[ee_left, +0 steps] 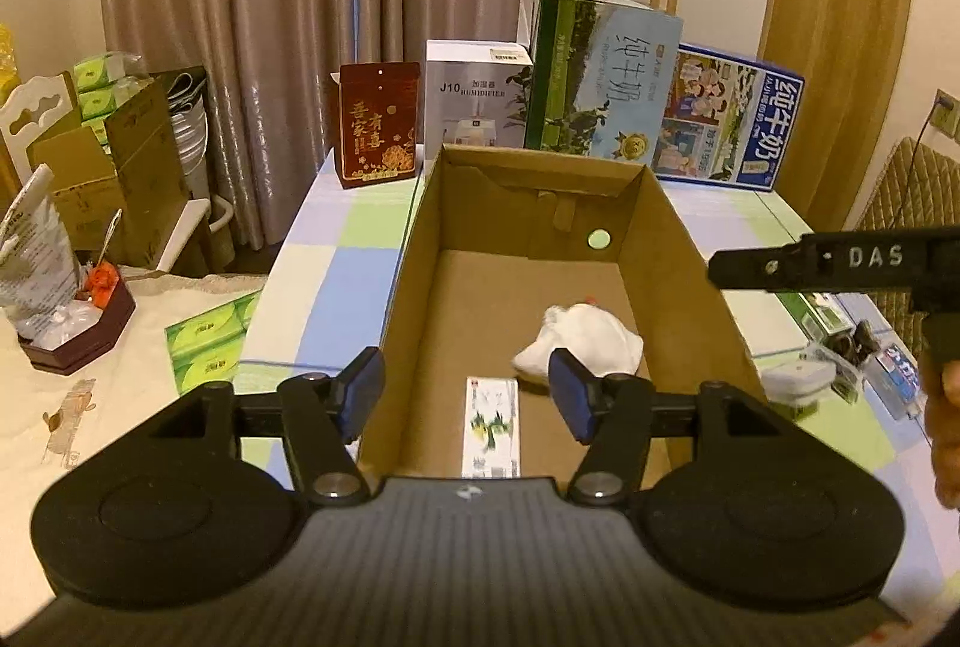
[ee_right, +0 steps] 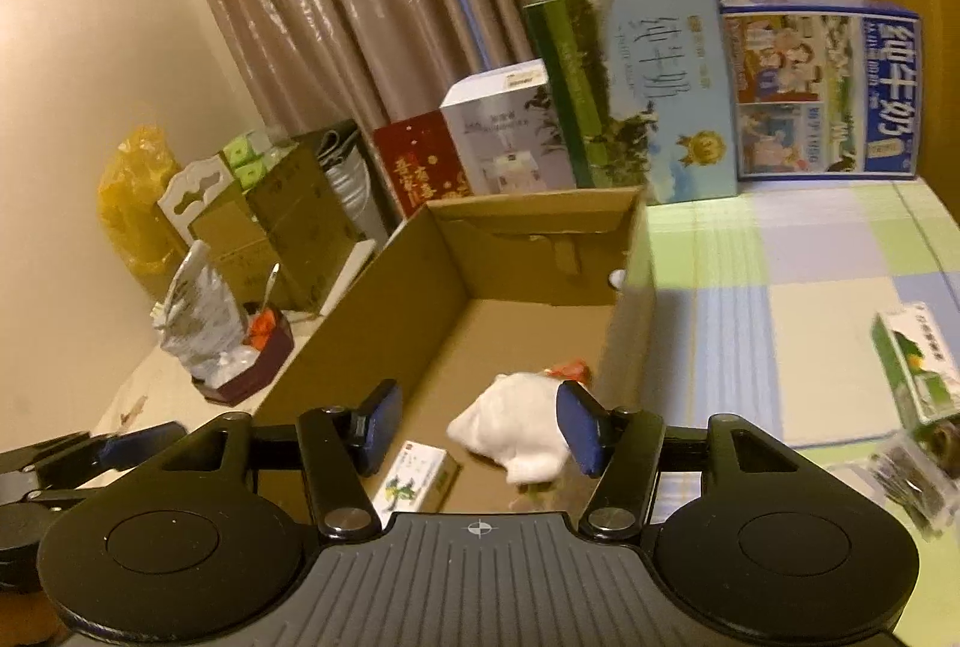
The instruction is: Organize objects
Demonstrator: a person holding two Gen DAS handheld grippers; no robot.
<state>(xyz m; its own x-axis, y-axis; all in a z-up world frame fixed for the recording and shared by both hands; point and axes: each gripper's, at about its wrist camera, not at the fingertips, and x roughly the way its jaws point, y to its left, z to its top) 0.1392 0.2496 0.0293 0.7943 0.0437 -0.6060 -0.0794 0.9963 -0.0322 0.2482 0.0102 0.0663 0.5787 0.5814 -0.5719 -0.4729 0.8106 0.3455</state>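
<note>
Currently the box (ee_left: 678,251) sits open on the checked table (ee_left: 336,281), and it holds two things: a white cloth bundle (ee_left: 591,338) towards the right wall, and a small carton (ee_left: 492,425) lying flat near the front edge, just beside the bundle. In the right wrist view the same bundle (ee_right: 519,431) and carton (ee_right: 420,473) lie apart from each other on the box (ee_right: 360,287) floor.

My left claw (ee_left: 468,395) hovers over the near end of the box, jaws wide and holding nothing. My right claw (ee_right: 474,428) is tilted above the box, jaws also wide and empty. Neither claw touches anything.

I judge the step in hand to be the interval between one deposit and the next pick. Loose items remain on the table to the right of the box: a green-and-white carton (ee_right: 915,368), a clear packet (ee_right: 912,473) near it, and further small goods too blurred to name.

The next move calls for the right claw to swing right, clear the box wall, and come down over one loose item with jaws square to its narrow sides. The green carton stands close to the packet, so the approach needs care not to knock either.
</note>
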